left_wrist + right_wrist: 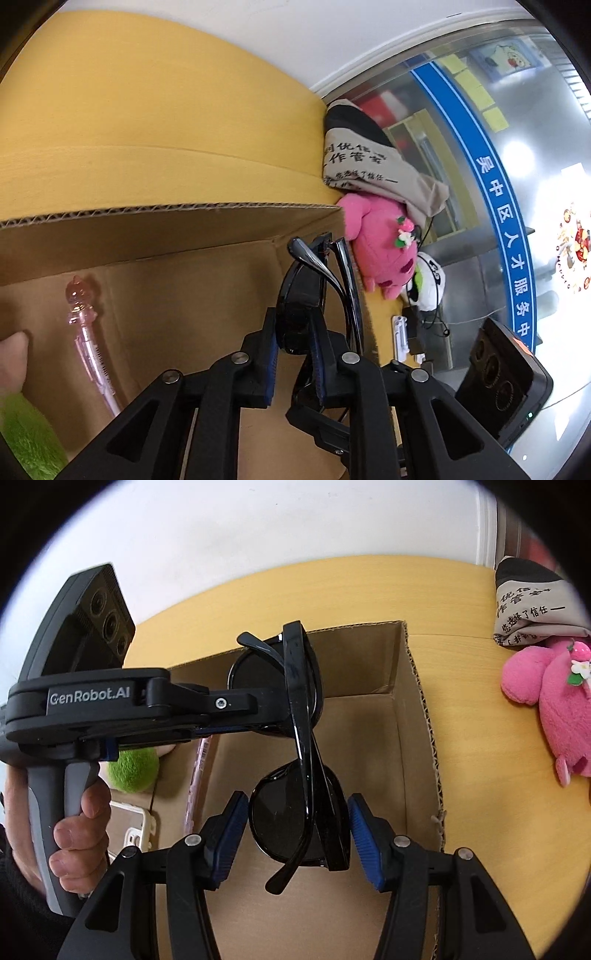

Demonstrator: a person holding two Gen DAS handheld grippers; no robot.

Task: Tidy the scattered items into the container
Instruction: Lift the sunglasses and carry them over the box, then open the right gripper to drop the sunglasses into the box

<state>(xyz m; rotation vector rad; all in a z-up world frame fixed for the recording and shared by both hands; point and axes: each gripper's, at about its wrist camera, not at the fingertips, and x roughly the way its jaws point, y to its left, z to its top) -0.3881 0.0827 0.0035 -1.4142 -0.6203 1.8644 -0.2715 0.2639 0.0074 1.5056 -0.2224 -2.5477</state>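
Black sunglasses point(299, 812) hang folded over the open cardboard box point(413, 720). My left gripper point(293, 343) is shut on one lens of the sunglasses point(295, 317); in the right wrist view it point(273, 720) reaches in from the left. My right gripper point(297, 834) is open, its blue pads on either side of the lower lens, apart from it. A pink pen point(88, 339) and a green fuzzy item point(133, 768) lie in the box.
The box stands on a yellow table point(480, 701). A pink plush toy point(554, 701) and a printed grey cloth bag point(528, 605) lie to the right of the box. A white wall stands behind. A phone case point(136, 834) lies at the box's left.
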